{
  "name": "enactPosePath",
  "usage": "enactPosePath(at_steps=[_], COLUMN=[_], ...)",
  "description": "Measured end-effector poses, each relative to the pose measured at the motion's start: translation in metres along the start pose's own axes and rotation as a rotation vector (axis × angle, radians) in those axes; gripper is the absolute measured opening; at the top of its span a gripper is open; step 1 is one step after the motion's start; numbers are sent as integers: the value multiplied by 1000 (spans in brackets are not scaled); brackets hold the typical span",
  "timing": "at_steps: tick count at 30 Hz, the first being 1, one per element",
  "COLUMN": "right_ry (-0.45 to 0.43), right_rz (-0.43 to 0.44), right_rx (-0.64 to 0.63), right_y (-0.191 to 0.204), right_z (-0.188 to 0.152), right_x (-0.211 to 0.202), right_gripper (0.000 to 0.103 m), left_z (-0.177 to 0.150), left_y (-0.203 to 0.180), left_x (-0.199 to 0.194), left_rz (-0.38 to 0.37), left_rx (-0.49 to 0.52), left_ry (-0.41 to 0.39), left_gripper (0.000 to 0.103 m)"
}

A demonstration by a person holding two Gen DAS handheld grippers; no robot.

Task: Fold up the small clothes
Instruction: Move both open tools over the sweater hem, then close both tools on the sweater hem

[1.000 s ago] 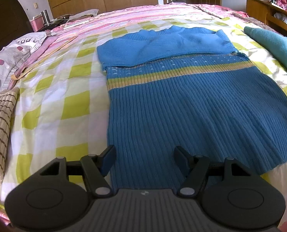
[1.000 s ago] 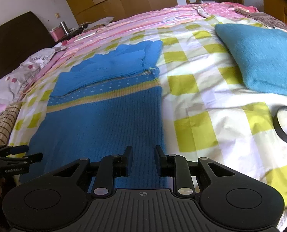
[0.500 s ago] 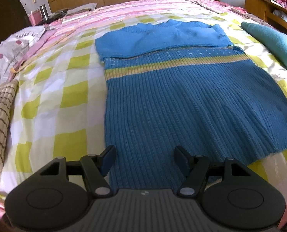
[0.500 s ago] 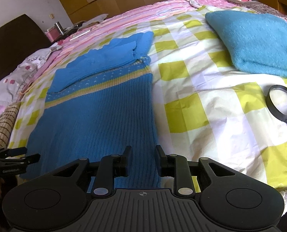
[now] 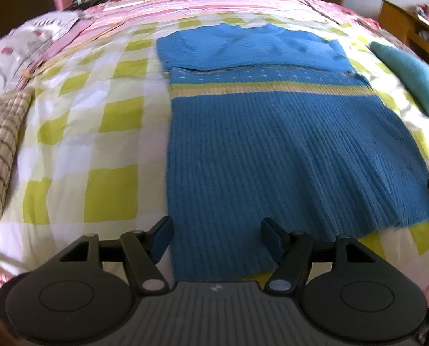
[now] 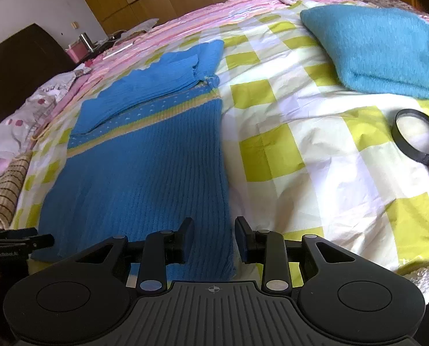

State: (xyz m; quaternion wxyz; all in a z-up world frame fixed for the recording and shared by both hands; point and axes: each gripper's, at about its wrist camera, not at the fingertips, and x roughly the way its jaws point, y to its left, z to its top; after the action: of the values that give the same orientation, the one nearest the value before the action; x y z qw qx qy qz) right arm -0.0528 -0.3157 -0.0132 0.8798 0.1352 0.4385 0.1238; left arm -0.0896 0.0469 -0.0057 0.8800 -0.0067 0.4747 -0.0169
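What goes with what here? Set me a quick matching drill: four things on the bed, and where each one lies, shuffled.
Things:
1. blue sweater
2. magnifying glass
3. teal cushion
4. brown checked cloth

Places:
A. far right, beyond the magnifying glass
B. at the bed's left edge, rolled up
C. spread flat before both grippers, sleeves folded across the chest
D. on the checked sheet, right of the sweater

Pairs: 1-C, 2-D, 3-A, 4-B

Blue ribbed sweater [image 5: 272,150] lies flat (sleeves folded in) on bed.
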Motion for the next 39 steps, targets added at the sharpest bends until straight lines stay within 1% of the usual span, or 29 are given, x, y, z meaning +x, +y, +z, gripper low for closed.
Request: enactPosePath(at_steps=[4, 10, 15, 17, 20, 25, 31, 34, 39], right_ry=[6, 13, 19, 24, 26, 42, 59, 63, 70], right_rz=[15, 45, 53, 52, 51, 51, 28, 11, -22], right_rx=[14, 46, 55, 55, 61, 30, -29, -69, -131], right_y=[-2, -6, -9, -11, -11, -8, 1, 8, 17], right_z=[0, 0, 1, 1, 1, 1, 4, 4, 4], right_x=[1, 4, 2, 2, 2, 4, 8, 10, 12], right_gripper=[31, 31, 31, 31, 31, 31, 32, 33, 31], left_z=[3, 4, 4, 5, 4, 3, 5, 5, 4], left_y=[10, 15, 19, 22, 18, 10, 11, 11, 6], left_x=[7, 9, 4, 6, 5, 9, 11, 11, 9], left_rz=[-25, -45, -19, 18, 44, 26, 9, 4, -9], left_rx=[-72, -114, -159, -170, -148, -95, -104, -100, -74], left_ry=[38, 42, 15, 15, 2, 21, 32, 31, 22], left_gripper=[72, 71, 71, 71, 71, 71, 70, 67, 56])
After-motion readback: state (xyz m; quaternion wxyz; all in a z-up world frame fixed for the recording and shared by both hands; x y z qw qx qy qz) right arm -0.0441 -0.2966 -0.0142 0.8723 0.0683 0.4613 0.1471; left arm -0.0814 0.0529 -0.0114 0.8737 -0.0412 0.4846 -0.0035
